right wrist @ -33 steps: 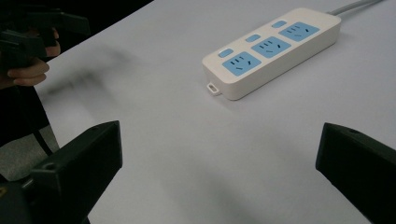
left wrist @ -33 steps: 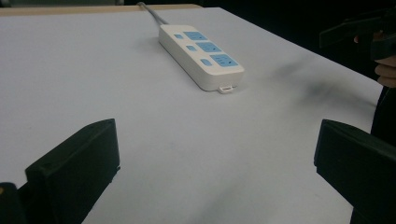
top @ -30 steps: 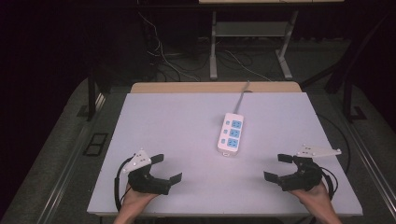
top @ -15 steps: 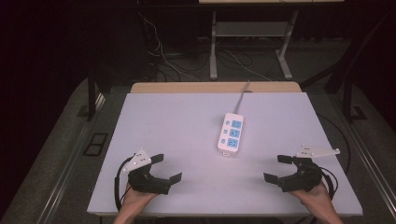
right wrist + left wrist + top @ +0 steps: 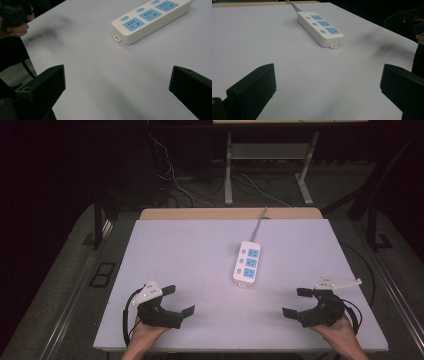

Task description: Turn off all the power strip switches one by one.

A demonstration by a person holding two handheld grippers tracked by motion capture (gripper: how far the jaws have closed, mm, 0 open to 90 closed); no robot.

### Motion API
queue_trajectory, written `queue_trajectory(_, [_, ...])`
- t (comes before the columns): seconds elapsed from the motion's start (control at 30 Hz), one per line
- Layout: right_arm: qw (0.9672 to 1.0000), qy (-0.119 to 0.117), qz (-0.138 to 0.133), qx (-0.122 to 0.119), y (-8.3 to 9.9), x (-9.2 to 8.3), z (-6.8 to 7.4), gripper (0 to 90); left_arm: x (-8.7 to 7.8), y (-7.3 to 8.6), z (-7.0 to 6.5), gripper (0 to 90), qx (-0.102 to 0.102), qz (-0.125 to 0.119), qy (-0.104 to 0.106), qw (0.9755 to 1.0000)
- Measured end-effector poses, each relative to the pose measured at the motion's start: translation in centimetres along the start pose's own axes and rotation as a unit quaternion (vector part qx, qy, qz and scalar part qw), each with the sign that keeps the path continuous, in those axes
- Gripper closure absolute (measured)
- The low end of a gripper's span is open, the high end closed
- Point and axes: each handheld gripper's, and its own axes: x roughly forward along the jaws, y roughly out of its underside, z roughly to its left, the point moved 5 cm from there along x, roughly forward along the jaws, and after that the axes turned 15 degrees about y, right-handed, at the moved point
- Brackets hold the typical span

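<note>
Left hand-held gripper (image 5: pixel 177 301): rests low at the near left of the tabletop (image 5: pixel 190 255), jaws spread wide apart, nothing between them. Right hand-held gripper (image 5: pixel 297 302): near right edge of the tabletop, jaws likewise wide apart and empty. Both point inward toward the middle. Power strip (image 5: pixel 247 263): white body with blue sockets, lying flat at mid-tabletop, ahead of both grippers and well apart from each. Its grey cord (image 5: pixel 260 220) runs off the far edge. Cables on floor beyond.
</note>
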Motion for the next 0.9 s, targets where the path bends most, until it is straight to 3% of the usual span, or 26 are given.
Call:
queue_trajectory(0.17, [0.9999,-0.002,0.013,-0.008,-0.1,0.4,0.2,0.4,-0.1,0.0,-0.1,0.0,-0.002,-0.003,-0.001,1.0])
queue_trajectory(0.9, [0.9975,-0.013,0.045,-0.052,-4.2,1.8,0.4,0.4,0.0,0.2,0.0,0.0,-0.006,0.001,0.001,1.0])
